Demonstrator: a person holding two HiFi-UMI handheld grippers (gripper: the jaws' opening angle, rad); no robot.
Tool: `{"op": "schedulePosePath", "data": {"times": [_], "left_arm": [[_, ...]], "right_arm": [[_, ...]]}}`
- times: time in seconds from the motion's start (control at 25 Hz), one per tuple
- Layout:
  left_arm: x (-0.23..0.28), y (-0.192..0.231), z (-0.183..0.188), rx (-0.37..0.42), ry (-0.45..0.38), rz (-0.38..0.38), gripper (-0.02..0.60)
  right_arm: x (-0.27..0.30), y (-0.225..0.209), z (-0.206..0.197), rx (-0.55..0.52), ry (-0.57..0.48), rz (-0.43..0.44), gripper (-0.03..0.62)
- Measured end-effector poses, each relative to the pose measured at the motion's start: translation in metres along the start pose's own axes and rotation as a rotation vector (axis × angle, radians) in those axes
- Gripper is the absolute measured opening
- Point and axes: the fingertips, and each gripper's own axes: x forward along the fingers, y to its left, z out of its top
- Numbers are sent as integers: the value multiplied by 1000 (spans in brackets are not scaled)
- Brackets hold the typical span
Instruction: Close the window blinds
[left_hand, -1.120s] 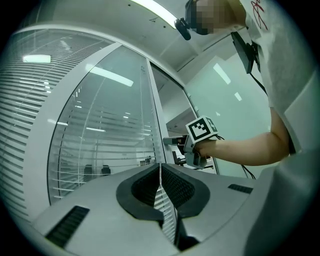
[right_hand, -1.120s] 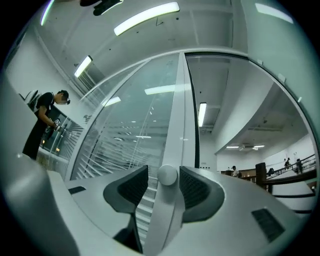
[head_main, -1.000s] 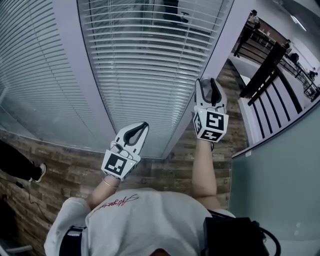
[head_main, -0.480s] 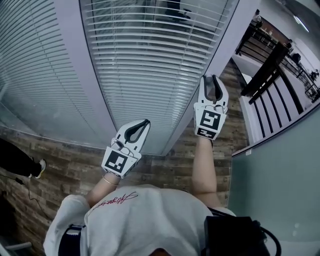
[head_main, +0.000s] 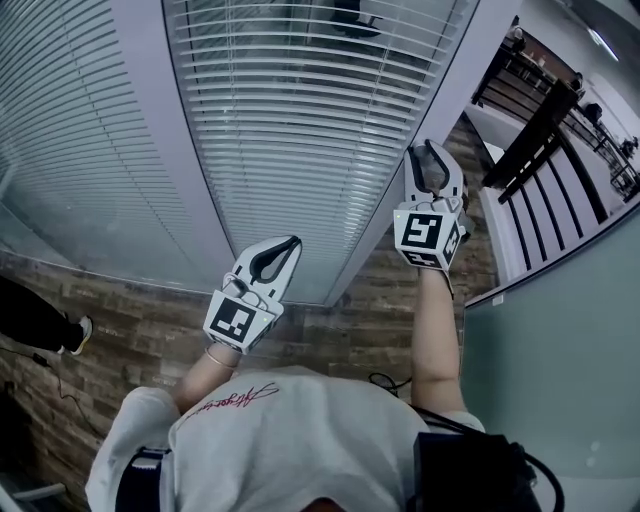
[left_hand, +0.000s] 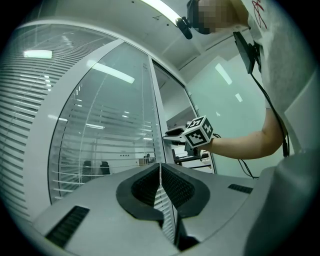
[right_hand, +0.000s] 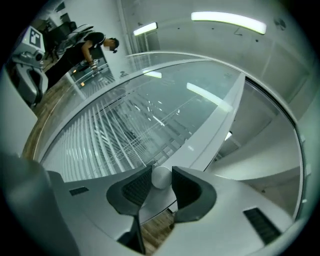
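An office: glass partition walls (left_hand: 110, 130) with slatted blinds (head_main: 300, 120), ceiling strip lights (right_hand: 227, 21), wood-look floor (head_main: 130, 320).

A: What's underfoot?
B: A wood-plank floor (head_main: 130, 320). At its left edge stands a person (head_main: 25, 320) in dark trousers.
A: And on the right?
B: A dark railing (head_main: 530, 135), with a frosted glass panel (head_main: 560, 380) below. Beyond the railing, possibly seated people, too small to tell.

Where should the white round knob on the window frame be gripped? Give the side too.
Grip the white round knob across its curved sides, coming straight at its end face, since it seems to jut from the white window frame. The right hand-held gripper is closing on it that way, knob between its jaws.
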Motion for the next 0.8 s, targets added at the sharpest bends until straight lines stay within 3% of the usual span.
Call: {"op": "schedulePosePath", "data": {"times": [0.36,0.8], "left_arm": [[8,-10,-1,4,-8,-45,20],[11,-23,1,-21,-14,-72,20]], "right_arm": [[3,10,-2,-389,49,101,133],[5,17,-9,-858,189,189,133]]}}
